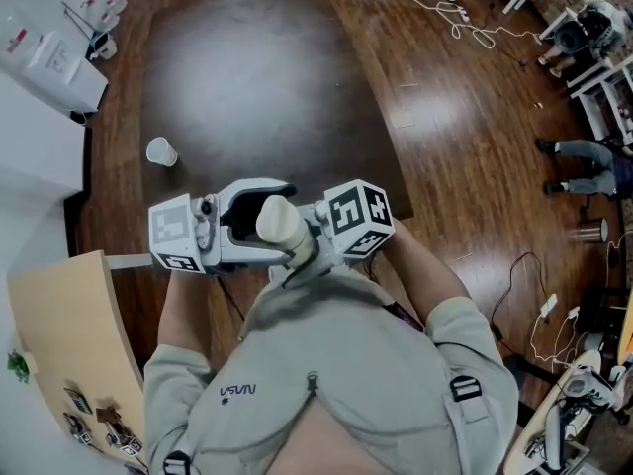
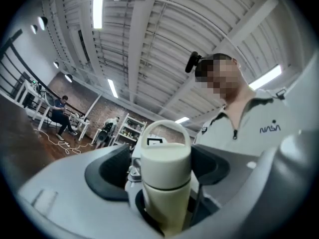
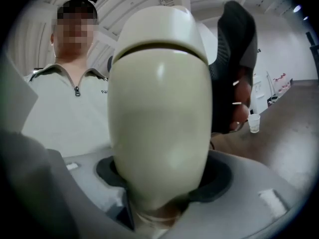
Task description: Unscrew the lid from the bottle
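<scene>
Two grippers meet at the near edge of the dark table (image 1: pixel 257 67). The right gripper (image 1: pixel 315 234) is clamped on the cream bottle (image 3: pixel 159 123). The left gripper (image 1: pixel 252 221) has its jaws apart around the lid (image 2: pixel 165 156), which is still on, and they do not touch it. A small cup (image 1: pixel 161 151) stands on the table, well apart.

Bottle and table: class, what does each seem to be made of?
The bottle: probably coated metal or plastic, cream, satin; soft highlights, nothing shows through. The table: dark wood or veneer, polished; grain streaks and light glare.
</scene>
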Available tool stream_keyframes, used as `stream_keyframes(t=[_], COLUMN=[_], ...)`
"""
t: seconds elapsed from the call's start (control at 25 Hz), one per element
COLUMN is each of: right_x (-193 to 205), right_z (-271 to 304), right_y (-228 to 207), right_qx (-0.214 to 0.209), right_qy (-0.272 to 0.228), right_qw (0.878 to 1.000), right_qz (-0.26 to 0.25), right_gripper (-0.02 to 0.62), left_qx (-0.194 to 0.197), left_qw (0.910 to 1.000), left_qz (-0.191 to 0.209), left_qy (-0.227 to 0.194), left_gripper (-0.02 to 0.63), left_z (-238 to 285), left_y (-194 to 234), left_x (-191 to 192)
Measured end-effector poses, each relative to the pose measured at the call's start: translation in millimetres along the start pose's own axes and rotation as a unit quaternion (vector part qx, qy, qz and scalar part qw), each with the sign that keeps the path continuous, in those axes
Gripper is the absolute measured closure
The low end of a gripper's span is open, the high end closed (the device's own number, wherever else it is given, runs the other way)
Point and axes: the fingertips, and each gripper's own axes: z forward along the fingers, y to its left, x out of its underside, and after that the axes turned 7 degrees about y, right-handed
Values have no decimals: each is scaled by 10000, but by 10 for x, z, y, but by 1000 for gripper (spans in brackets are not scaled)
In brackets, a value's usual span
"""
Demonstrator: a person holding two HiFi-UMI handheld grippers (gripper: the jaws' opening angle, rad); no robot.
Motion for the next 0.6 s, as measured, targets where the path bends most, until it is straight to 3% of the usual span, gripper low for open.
stream_keyframes(t=[0.2, 0.36, 0.48, 0.6], right_x=[44, 59, 99, 161], right_z=[85, 76, 39, -59], right_y=[59, -27, -256, -637], right_qx=[-214, 29, 674, 1793], right_qy=[140, 138, 149, 153], right_qw=[9996, 9998, 9976, 9835], right_qz=[68, 106, 111, 177], right_gripper=[295, 295, 295, 295], left_qx=[411, 191, -265, -1084], left_qw=[9988, 9994, 9992, 9934], left_qz=[114, 134, 128, 202], left_qy=[245, 260, 264, 328], left_gripper=[290, 298, 298, 298], left_z=[62, 56, 26, -10], left_y=[-140, -82, 69, 316], left_x=[68, 84, 109, 142])
